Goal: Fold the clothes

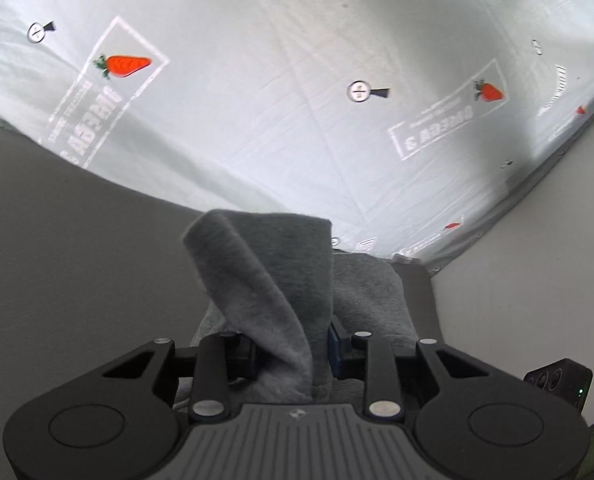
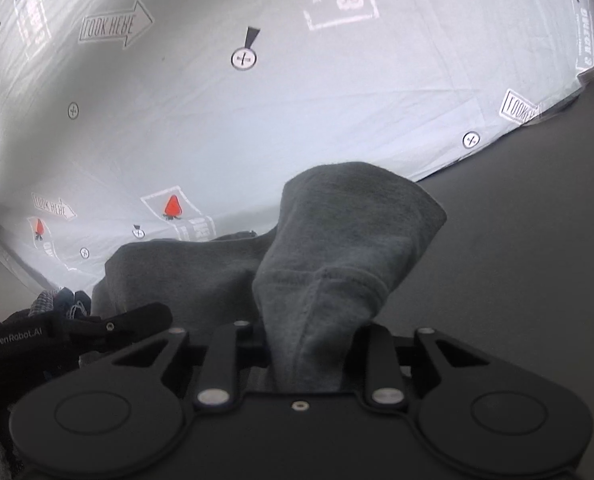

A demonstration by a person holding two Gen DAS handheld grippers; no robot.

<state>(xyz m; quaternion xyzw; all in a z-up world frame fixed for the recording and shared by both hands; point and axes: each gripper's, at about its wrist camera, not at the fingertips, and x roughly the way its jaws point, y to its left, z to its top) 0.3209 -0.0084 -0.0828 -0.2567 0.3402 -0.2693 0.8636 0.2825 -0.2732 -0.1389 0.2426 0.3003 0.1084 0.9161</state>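
Above the near edge of the white printed sheet (image 1: 281, 92), the grey garment (image 1: 265, 280) hangs bunched. The left gripper (image 1: 293, 354) and right gripper (image 2: 311, 354) each have their jaws clamped on a fold of it. Each pinched fold stands up away from the jaws, its long axis pointing toward the sheet.

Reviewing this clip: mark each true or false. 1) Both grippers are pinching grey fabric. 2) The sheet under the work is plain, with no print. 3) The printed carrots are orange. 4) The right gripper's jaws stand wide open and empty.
1) True. The left gripper and the right gripper are each clamped on a bunch of the grey garment.
2) False. The white sheet carries printed carrots, boxed lettering, screw-head marks and "LOOK HERE" arrows.
3) True.
4) False. Grey cloth fills the gap between its closed-down jaws.
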